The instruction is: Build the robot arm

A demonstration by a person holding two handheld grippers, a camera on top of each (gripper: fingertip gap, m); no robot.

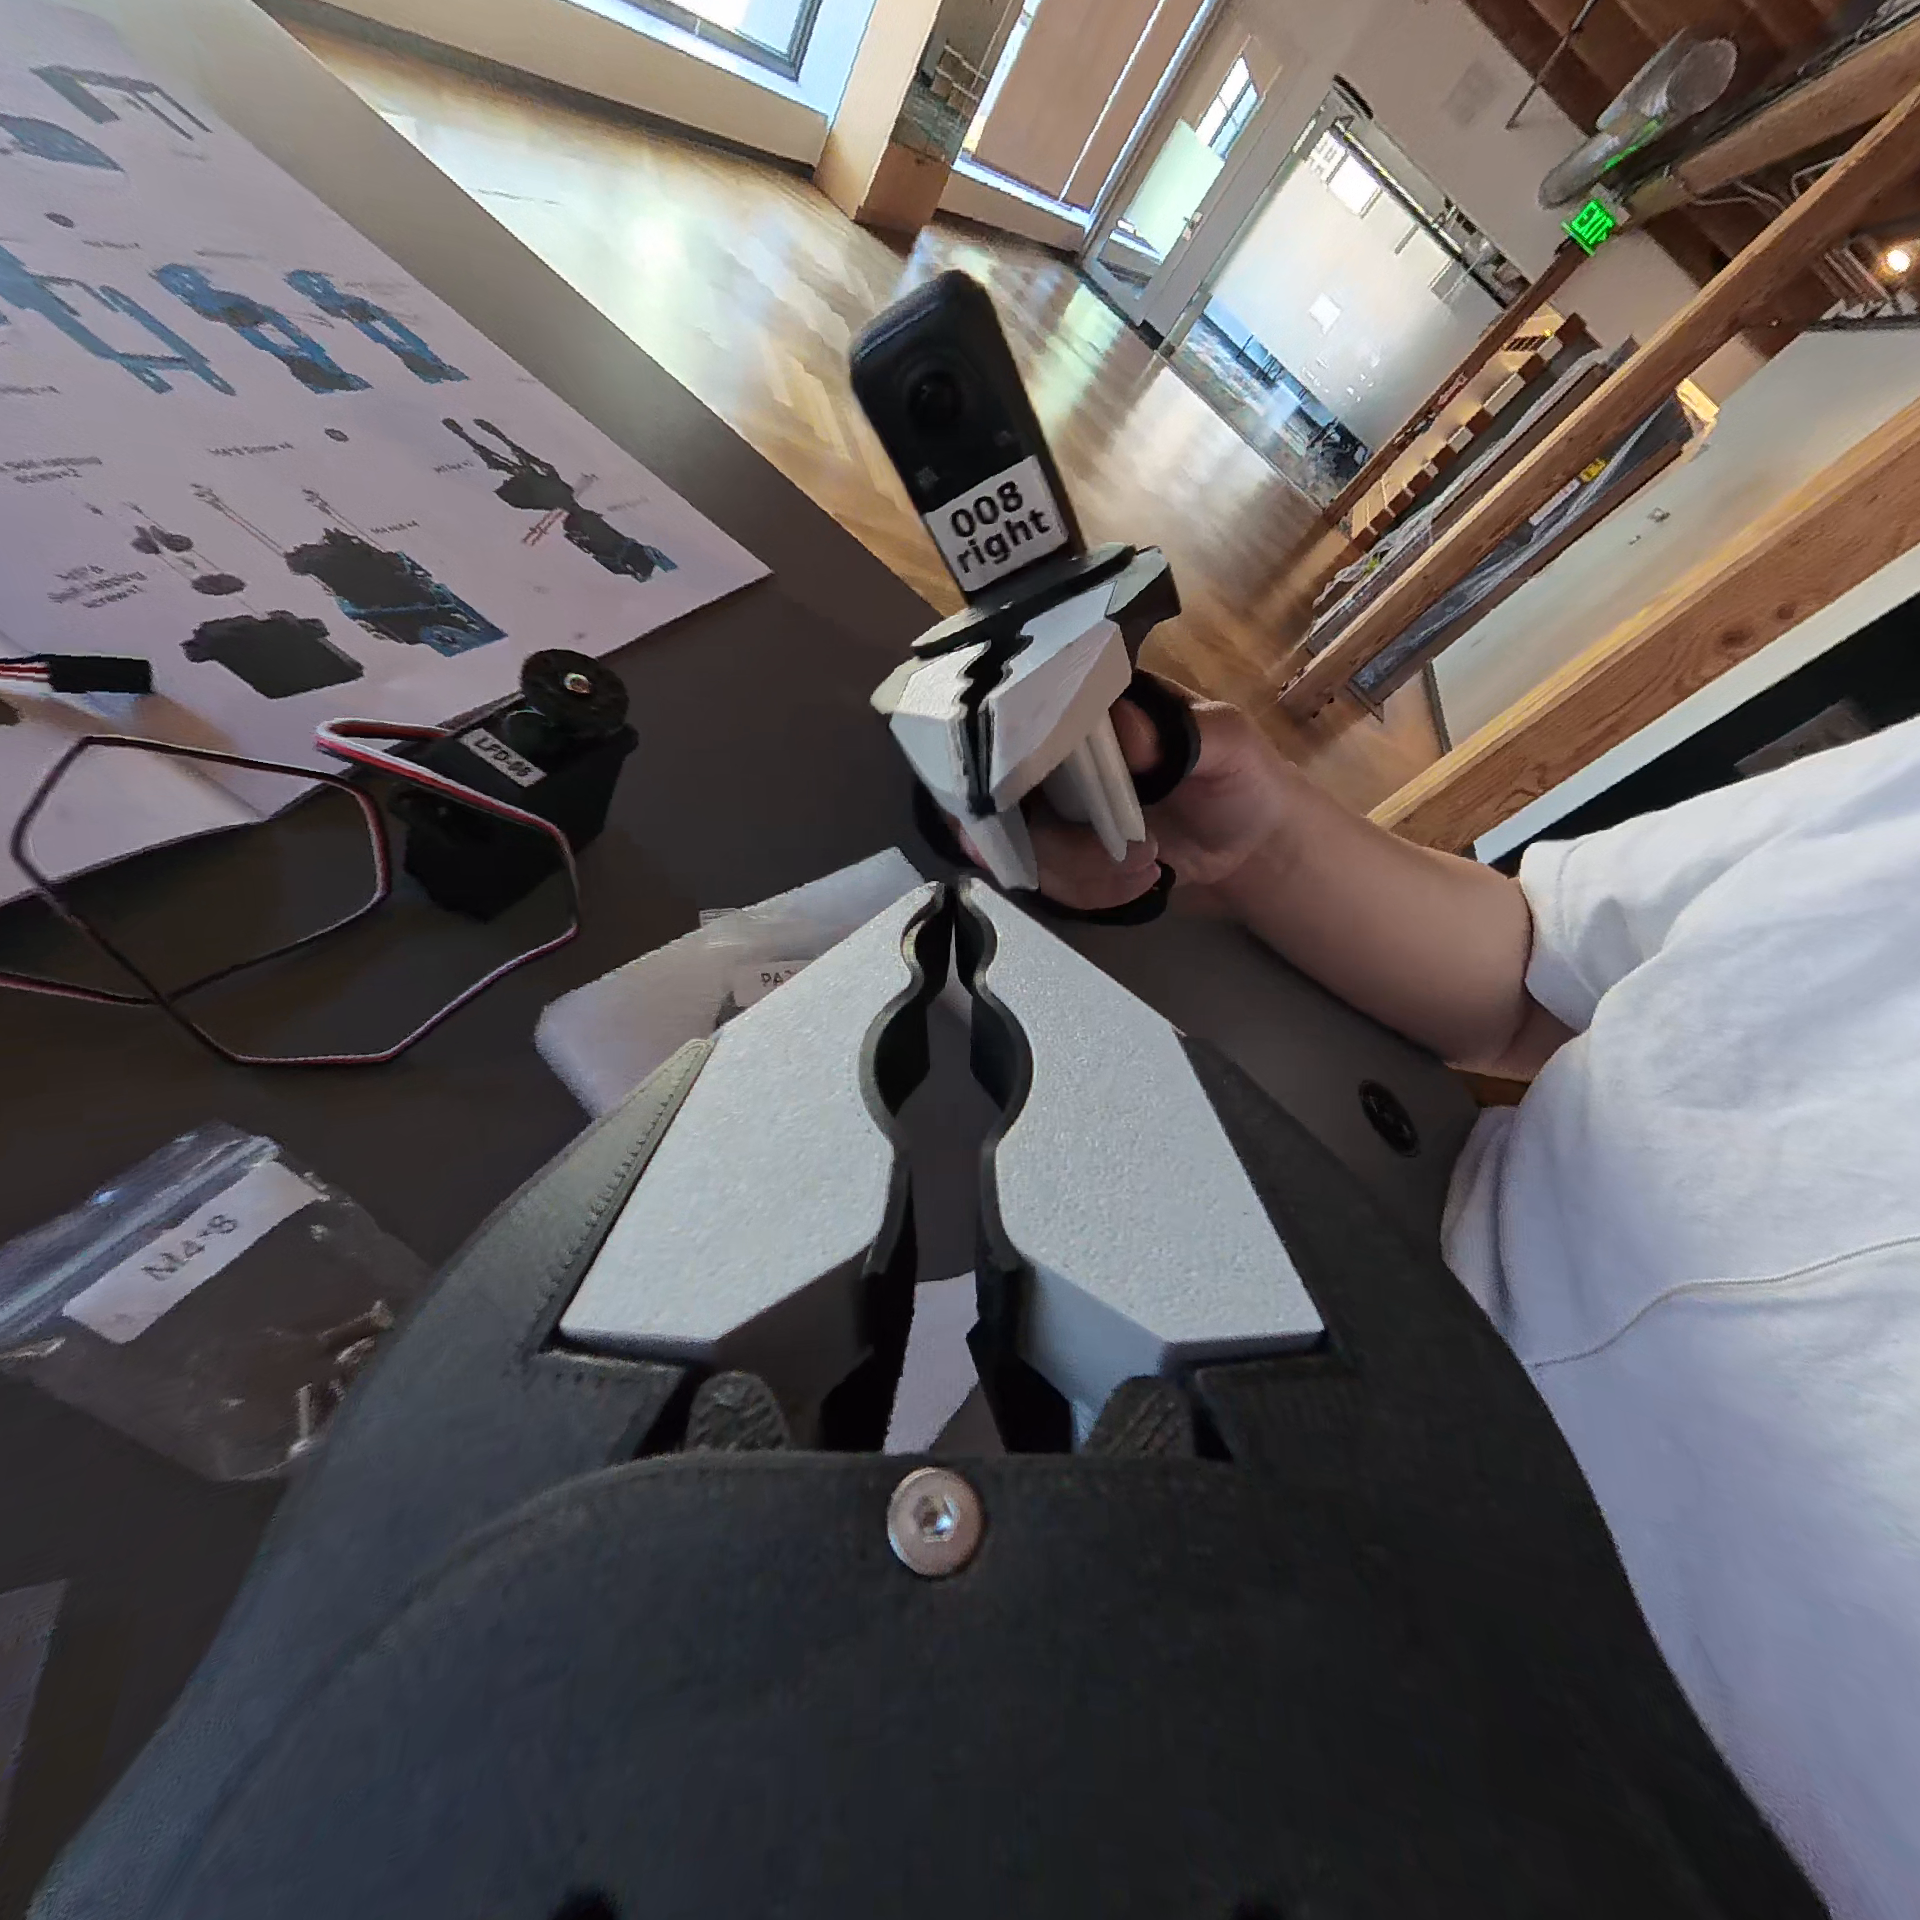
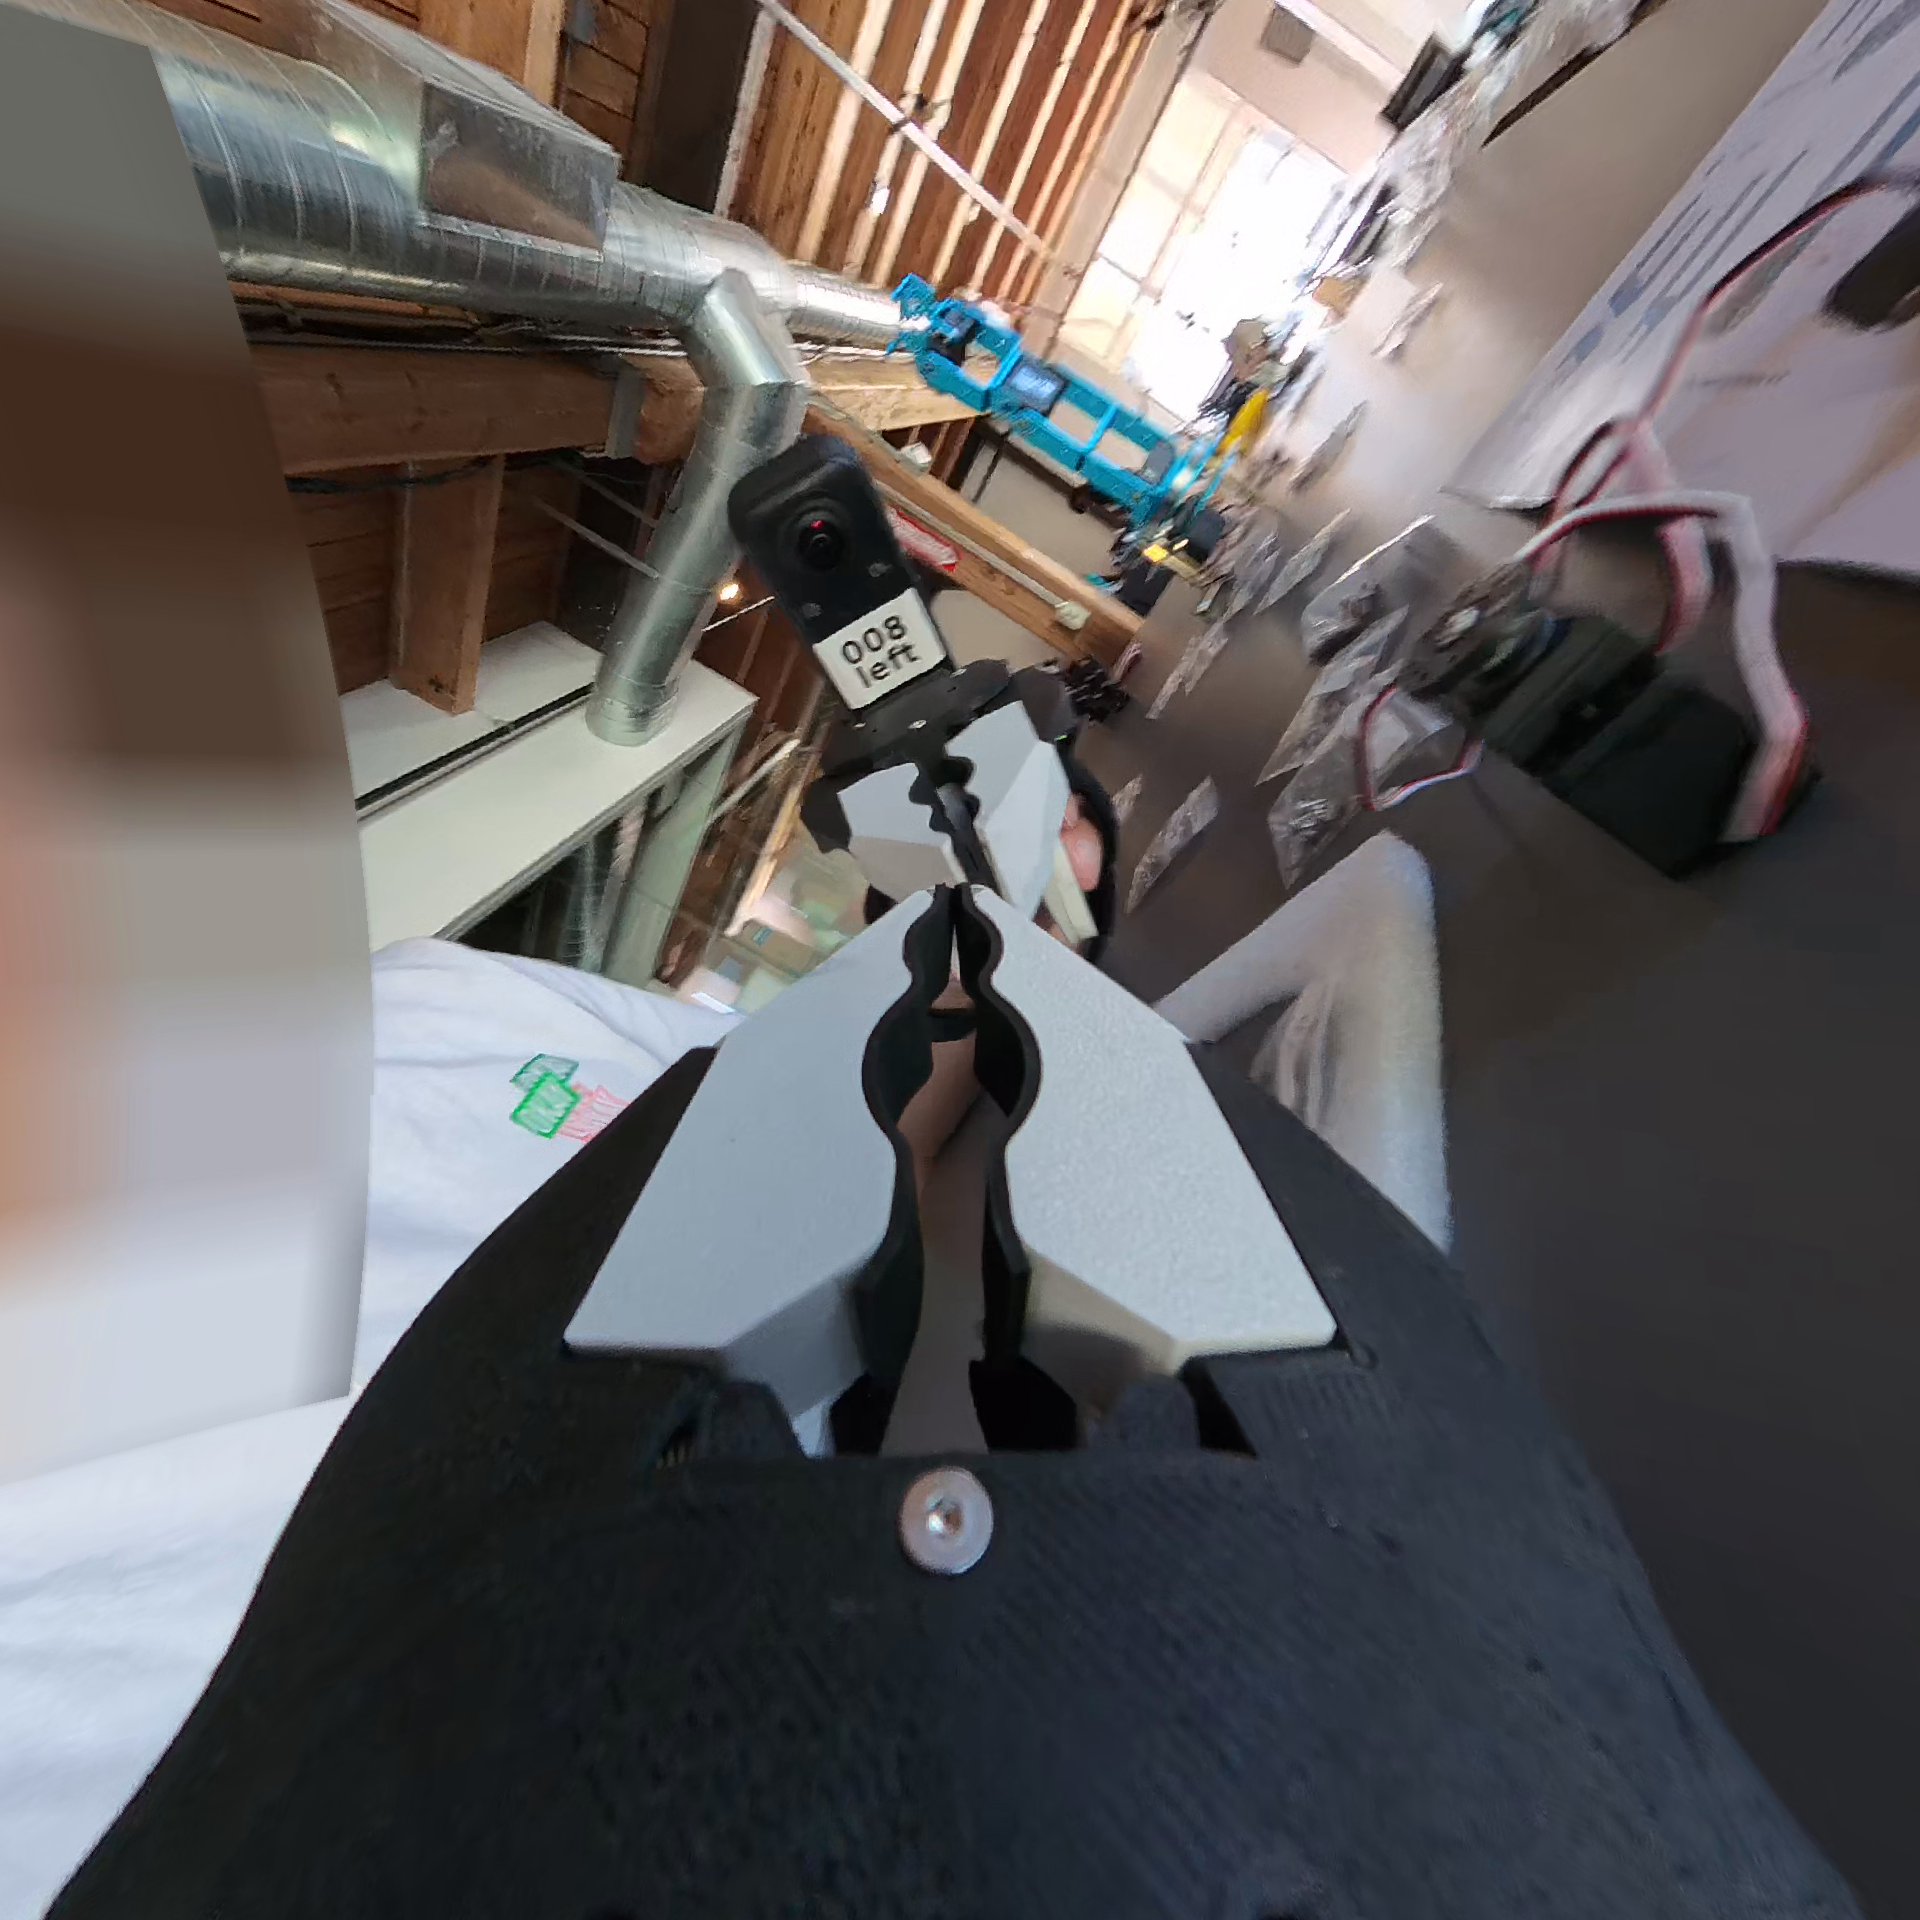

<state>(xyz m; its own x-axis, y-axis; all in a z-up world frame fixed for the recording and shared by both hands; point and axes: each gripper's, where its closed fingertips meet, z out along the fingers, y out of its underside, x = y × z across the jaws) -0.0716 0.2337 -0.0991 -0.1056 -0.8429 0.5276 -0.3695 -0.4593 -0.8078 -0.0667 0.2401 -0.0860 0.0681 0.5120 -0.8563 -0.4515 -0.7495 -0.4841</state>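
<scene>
My left gripper (image 1: 954, 902) is shut and empty, held just above the dark table (image 1: 727, 727). My right gripper (image 2: 954, 902) is also shut and empty. The two point at each other, tip almost to tip: the right gripper (image 1: 985, 805) shows in the left wrist view, held by a hand (image 1: 1205, 821), and the left gripper (image 2: 971, 852) shows in the right wrist view. A white foam block (image 1: 634, 1008) lies under the left fingertips. A black servo motor (image 1: 520, 800) with a red, white and black cable (image 1: 312, 1049) stands to the left.
A white printed sheet with part pictures (image 1: 260, 364) covers the table's far left. A clear bag of screws (image 1: 177, 1299) lies near left. The right wrist view shows the servo (image 2: 1631, 717), several small bags (image 2: 1340, 727) and the foam (image 2: 1340, 997). A person in a white shirt (image 1: 1714, 1143) is close. My two grippers' fingertips are within a few centimetres of each other. The white foam block (image 1: 634, 1008) sits 7 cm or so from the ends of my left fingers. Look for it in the right wrist view (image 2: 1344, 896) too.
</scene>
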